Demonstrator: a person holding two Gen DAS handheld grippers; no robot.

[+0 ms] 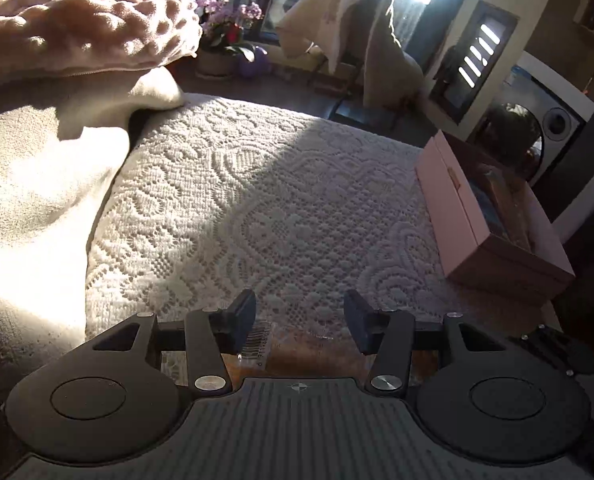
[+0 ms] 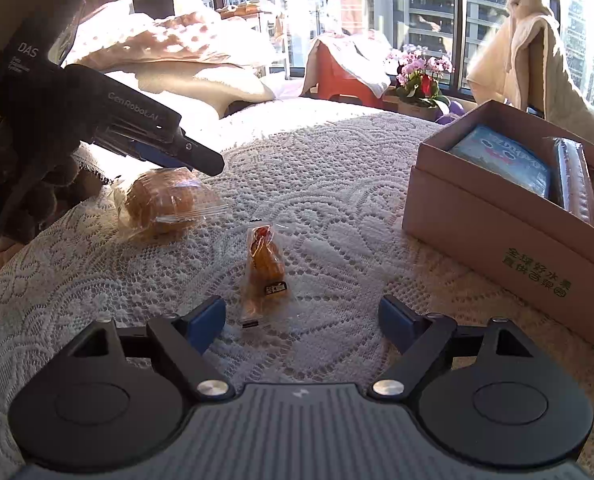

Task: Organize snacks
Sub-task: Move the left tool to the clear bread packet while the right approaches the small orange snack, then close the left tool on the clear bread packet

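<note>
Clear-wrapped golden pastry (image 2: 264,268) lies mid-tablecloth (image 2: 317,184) before the right gripper (image 2: 301,322), jaws wide and empty; left gripper (image 2: 201,164) straddles the wrapped round bun (image 2: 163,204), grip unclear.

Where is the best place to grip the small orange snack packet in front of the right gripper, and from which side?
Grip the small packet across its bulging middle, coming from above with the open right gripper. It lies flat and lengthwise on the lace cloth, narrow sides facing the fingers; its flat sealed ends would probably slip.
</note>
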